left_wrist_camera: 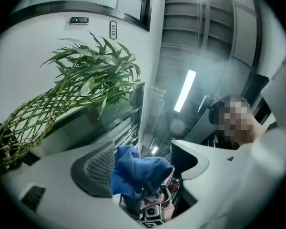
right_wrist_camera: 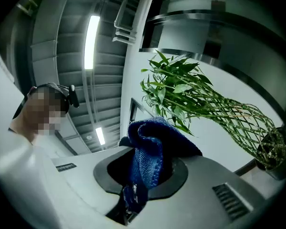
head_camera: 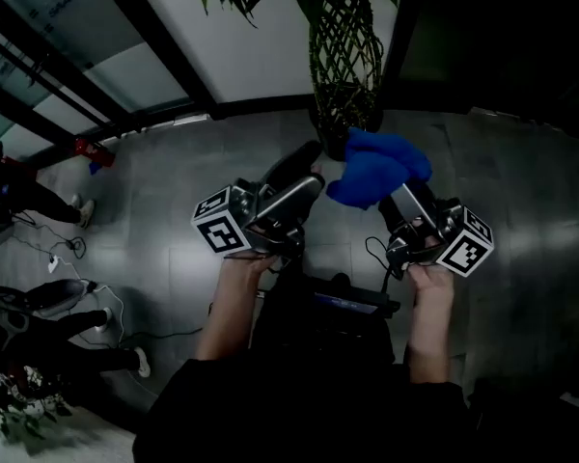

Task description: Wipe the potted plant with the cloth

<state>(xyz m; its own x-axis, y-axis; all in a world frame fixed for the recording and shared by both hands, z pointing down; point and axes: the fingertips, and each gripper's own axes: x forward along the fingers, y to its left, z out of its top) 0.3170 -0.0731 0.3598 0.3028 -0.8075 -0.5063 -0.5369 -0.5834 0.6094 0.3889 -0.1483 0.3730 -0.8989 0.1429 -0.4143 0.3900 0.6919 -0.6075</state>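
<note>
A blue cloth (head_camera: 376, 167) hangs bunched from my right gripper (head_camera: 398, 197), which is shut on it; in the right gripper view the cloth (right_wrist_camera: 150, 151) is pinched between the two pads. My left gripper (head_camera: 314, 177) sits just left of the cloth with its jaws apart. In the left gripper view the cloth (left_wrist_camera: 136, 168) shows in the gap without either pad pressing on it. The potted plant (head_camera: 345, 51), with braided green stems and leafy tops, stands just beyond both grippers in a dark pot (head_camera: 340, 123). Its leaves (right_wrist_camera: 186, 87) reach over the cloth.
A white wall with a dark frame rises behind the plant (left_wrist_camera: 90, 80). At the left of the head view, people's legs (head_camera: 39, 201) and cables (head_camera: 68, 249) lie over the grey tiled floor (head_camera: 531, 191). A dark panel stands right of the plant.
</note>
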